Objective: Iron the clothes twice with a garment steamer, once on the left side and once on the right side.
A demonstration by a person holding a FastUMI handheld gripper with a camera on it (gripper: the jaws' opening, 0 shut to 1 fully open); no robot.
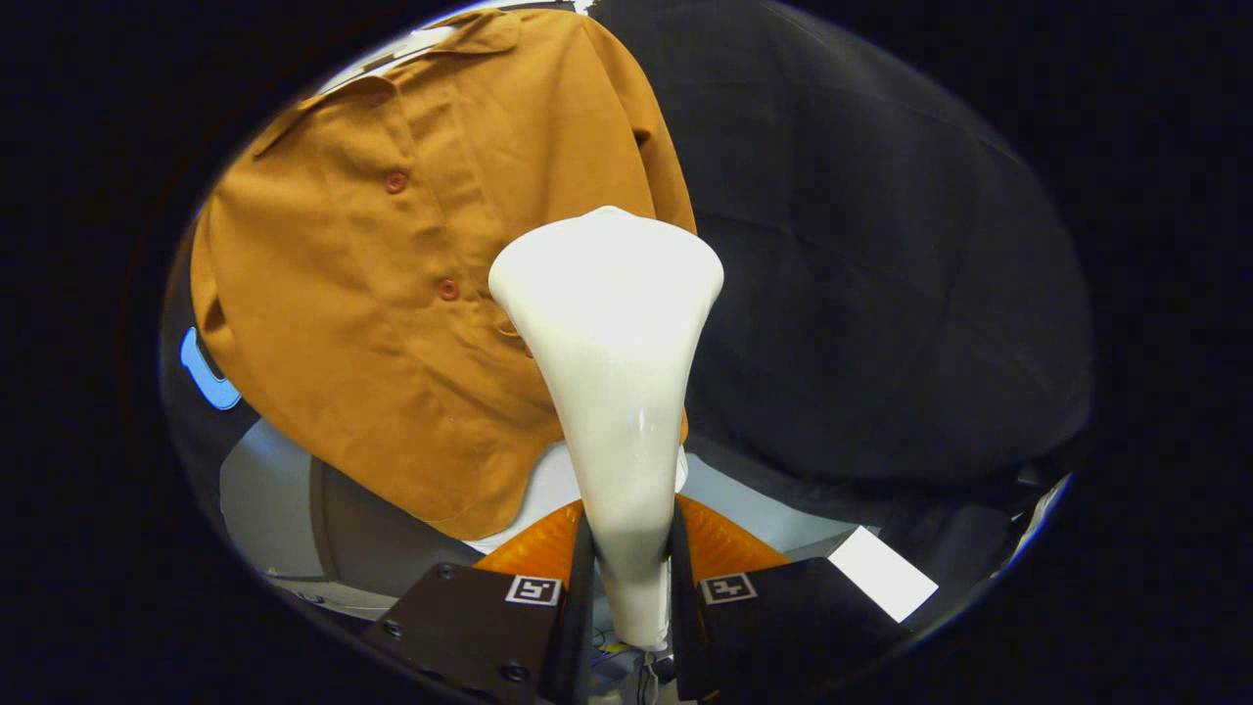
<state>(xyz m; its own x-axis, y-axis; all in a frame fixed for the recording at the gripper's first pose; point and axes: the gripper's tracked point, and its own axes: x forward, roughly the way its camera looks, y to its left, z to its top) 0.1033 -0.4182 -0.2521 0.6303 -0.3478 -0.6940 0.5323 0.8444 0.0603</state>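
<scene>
Item: steamer [612, 392], white, glossy plastic, slim neck flaring to a broad head. I judge it light, rigid, slippery; best held at the neck. My tongs [631, 578] are clenched on that neck, head rising ahead. Shirt [392, 323]: rust-brown, buttoned, soft, hanging beyond and left of the head

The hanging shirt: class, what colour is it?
Mustard-brown shirt with reddish buttons, gripper view.

The camera rides on the tongs [631, 578], facing forward along the steamer [612, 372], close to the shirt [392, 294] at upper left.
</scene>
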